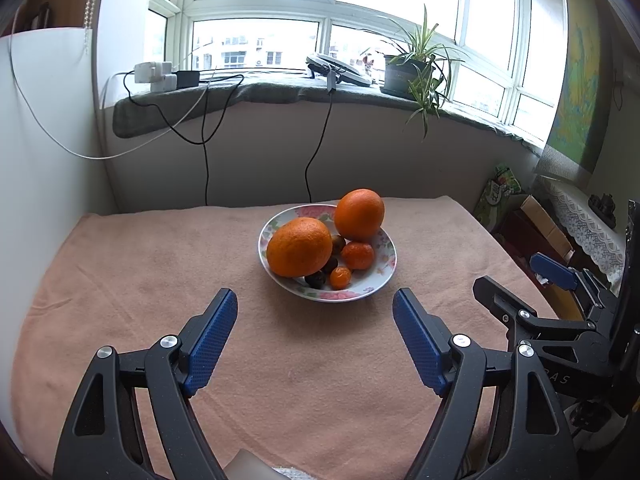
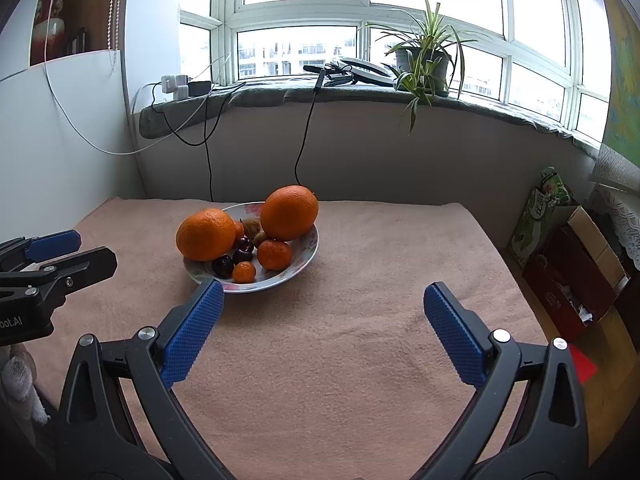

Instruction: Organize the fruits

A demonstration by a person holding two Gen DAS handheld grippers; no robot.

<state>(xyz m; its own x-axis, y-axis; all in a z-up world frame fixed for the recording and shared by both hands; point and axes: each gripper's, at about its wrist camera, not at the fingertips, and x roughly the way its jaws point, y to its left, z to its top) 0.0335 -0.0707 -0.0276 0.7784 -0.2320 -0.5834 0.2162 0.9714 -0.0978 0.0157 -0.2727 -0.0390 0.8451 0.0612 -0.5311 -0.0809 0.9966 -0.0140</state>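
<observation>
A floral plate sits on the pink towel-covered table. It holds two large oranges, a mandarin, a small kumquat, dark cherries and kiwis. My left gripper is open and empty, just in front of the plate. My right gripper is open and empty, in front of and right of the plate; it also shows at the right of the left wrist view.
A windowsill at the back carries a potted plant, chargers and hanging cables. Boxes stand on the floor past the table's right edge. A white panel stands at the left.
</observation>
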